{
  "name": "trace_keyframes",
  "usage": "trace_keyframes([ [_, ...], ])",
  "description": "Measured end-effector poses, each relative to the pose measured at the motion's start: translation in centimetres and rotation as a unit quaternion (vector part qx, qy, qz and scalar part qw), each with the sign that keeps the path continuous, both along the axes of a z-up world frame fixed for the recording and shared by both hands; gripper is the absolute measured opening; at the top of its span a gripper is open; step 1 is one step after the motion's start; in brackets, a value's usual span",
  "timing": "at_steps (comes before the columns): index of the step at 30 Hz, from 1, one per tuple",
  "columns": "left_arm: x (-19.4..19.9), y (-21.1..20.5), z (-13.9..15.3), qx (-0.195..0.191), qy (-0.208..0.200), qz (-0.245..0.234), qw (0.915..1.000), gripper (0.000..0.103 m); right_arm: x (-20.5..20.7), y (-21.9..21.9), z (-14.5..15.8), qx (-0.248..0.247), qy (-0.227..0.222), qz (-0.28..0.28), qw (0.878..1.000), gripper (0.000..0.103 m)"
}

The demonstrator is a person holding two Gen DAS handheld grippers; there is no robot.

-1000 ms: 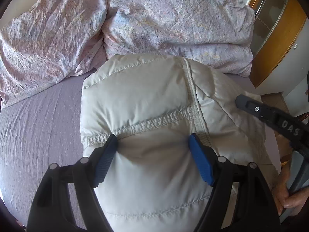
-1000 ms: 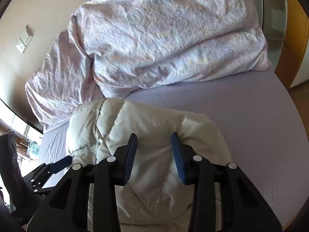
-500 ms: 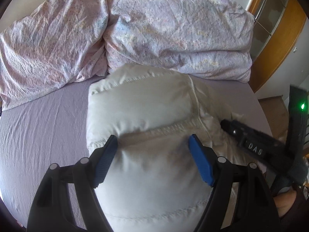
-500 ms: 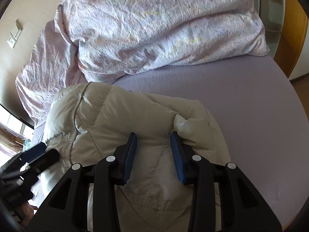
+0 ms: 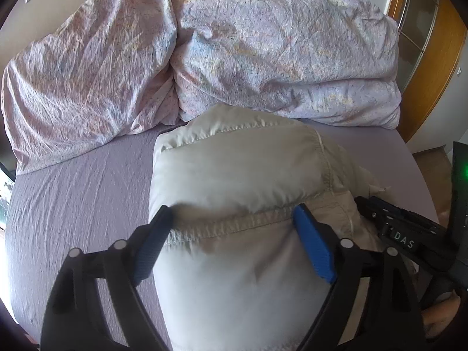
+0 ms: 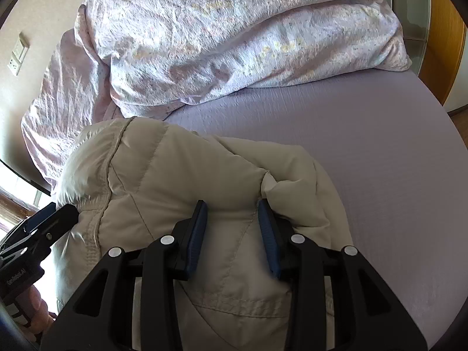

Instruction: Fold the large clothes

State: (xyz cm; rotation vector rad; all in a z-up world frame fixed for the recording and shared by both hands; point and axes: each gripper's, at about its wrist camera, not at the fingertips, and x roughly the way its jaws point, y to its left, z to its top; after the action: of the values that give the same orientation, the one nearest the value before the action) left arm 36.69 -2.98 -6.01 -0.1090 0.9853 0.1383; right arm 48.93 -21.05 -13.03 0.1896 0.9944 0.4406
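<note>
A puffy beige down jacket (image 5: 234, 169) lies bundled on the lilac bed sheet (image 5: 73, 193). My left gripper (image 5: 232, 213) straddles its stitched seam; its jaws are opening, and the padded bulk still fills the gap between the blue pads (image 5: 314, 245). In the right wrist view the same jacket (image 6: 181, 172) shows a fold on its right side, and my right gripper (image 6: 231, 204) is shut on that fold. The right gripper (image 5: 403, 234) also shows at the right edge of the left wrist view. One finger of the left gripper (image 6: 44, 225) shows at the left of the right wrist view.
A crumpled floral duvet (image 5: 263, 46) is heaped along the far side of the bed, close behind the jacket. Bare sheet (image 6: 365, 134) lies to the right. Wooden cabinet fronts (image 5: 433, 58) stand at the far right. A hand (image 6: 35, 307) holds the left gripper.
The jacket bundle has sunk onto the sheet and both grippers came down with it. The left jaws stand wider than before. The right grip is unchanged.
</note>
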Motion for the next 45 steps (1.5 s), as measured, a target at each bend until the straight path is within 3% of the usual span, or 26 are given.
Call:
trace_keyframes([
  [26,2.6,0.5,-3.1,0.009,0.006,0.023,0.9997,0.099,1.8,1.0,-1.7,0.009,-0.001,0.003,1.0,0.038],
  [45,3.0,0.8,-3.9,0.012,-0.009,0.027,0.9995,0.101,1.4,1.1,-2.0,0.016,-0.035,-0.012,0.999,0.038],
])
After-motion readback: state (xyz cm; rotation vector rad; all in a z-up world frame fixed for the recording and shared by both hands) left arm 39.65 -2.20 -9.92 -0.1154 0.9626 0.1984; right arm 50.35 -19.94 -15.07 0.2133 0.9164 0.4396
